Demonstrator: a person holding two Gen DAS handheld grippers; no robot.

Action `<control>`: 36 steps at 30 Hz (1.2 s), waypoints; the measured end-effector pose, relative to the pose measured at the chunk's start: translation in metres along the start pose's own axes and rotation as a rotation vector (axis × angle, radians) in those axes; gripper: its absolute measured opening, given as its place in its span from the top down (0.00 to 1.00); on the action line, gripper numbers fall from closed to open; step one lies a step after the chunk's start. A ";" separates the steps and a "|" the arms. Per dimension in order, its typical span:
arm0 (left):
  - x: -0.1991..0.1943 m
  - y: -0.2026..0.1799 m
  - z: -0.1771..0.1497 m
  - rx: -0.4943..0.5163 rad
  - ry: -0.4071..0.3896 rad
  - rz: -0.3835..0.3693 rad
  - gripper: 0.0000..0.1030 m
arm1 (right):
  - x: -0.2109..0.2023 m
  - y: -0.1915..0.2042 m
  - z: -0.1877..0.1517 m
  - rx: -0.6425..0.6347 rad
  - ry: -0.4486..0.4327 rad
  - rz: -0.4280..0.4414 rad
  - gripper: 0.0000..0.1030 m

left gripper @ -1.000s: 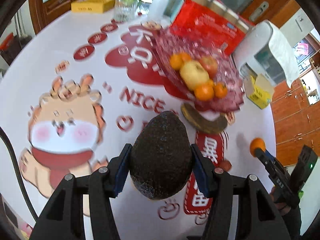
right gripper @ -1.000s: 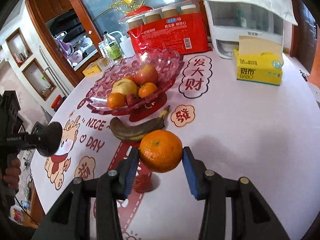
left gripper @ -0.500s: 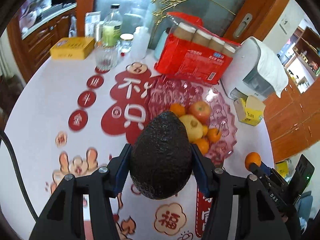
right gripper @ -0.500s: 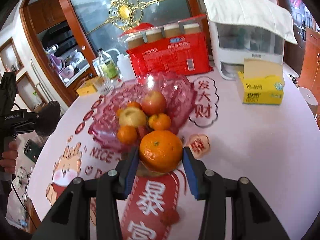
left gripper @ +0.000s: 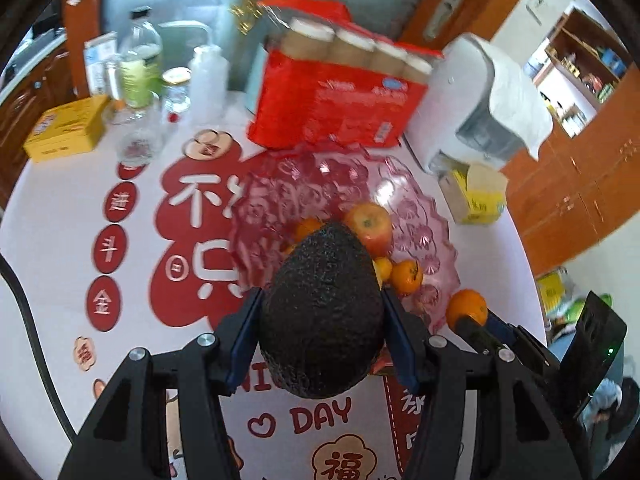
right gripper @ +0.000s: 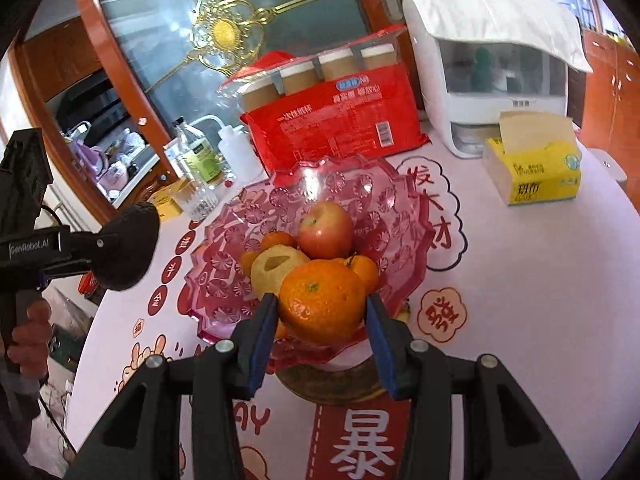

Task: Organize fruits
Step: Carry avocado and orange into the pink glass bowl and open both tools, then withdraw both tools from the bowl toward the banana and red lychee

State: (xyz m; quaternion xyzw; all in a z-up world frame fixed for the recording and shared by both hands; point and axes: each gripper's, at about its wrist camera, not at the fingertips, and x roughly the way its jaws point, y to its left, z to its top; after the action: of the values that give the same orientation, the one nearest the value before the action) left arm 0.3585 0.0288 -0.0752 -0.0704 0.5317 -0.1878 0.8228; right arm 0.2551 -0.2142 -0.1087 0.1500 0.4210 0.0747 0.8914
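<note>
Avocado (left gripper: 322, 316) sits gripped in the left tongs (left gripper: 320, 332), its long axis running along the fingers, narrow end toward 12 o'clock. The bowl (left gripper: 424, 236) lies straight ahead at 12 o'clock in the left view, its fruit just past the avocado's tip. The right tongs (right gripper: 322, 312) clamp the orange (right gripper: 322, 300); in the right view the bowl (right gripper: 400, 216) is also at 12 o'clock, just beyond the orange. Both look about equally near; I judge the drop into the bowl comes next.
</note>
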 end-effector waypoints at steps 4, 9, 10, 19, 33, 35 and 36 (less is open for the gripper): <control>0.021 -0.006 0.000 0.040 0.040 -0.035 0.46 | 0.011 0.005 -0.002 0.019 0.007 -0.024 0.57; 0.048 -0.010 -0.003 0.099 0.117 -0.020 0.46 | 0.026 0.011 -0.003 0.022 0.025 -0.042 0.55; 0.050 -0.011 -0.004 0.105 0.124 -0.013 0.46 | 0.028 0.011 -0.003 0.026 0.030 -0.048 0.55; 0.039 -0.024 -0.002 0.166 0.092 -0.010 0.46 | 0.026 0.016 0.000 0.026 0.030 -0.048 0.54; -0.025 -0.030 -0.039 0.093 0.027 0.010 0.25 | -0.034 0.000 -0.024 0.024 0.012 -0.094 0.50; -0.033 -0.029 -0.048 0.077 0.019 0.011 0.23 | -0.040 -0.003 -0.030 0.027 0.019 -0.095 0.50; -0.039 -0.028 -0.056 0.066 0.014 0.018 0.22 | -0.044 -0.005 -0.034 0.031 0.025 -0.097 0.50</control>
State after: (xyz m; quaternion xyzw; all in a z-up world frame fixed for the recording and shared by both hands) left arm 0.2870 0.0222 -0.0575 -0.0371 0.5315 -0.1982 0.8227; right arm 0.2010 -0.2234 -0.0989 0.1426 0.4398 0.0268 0.8863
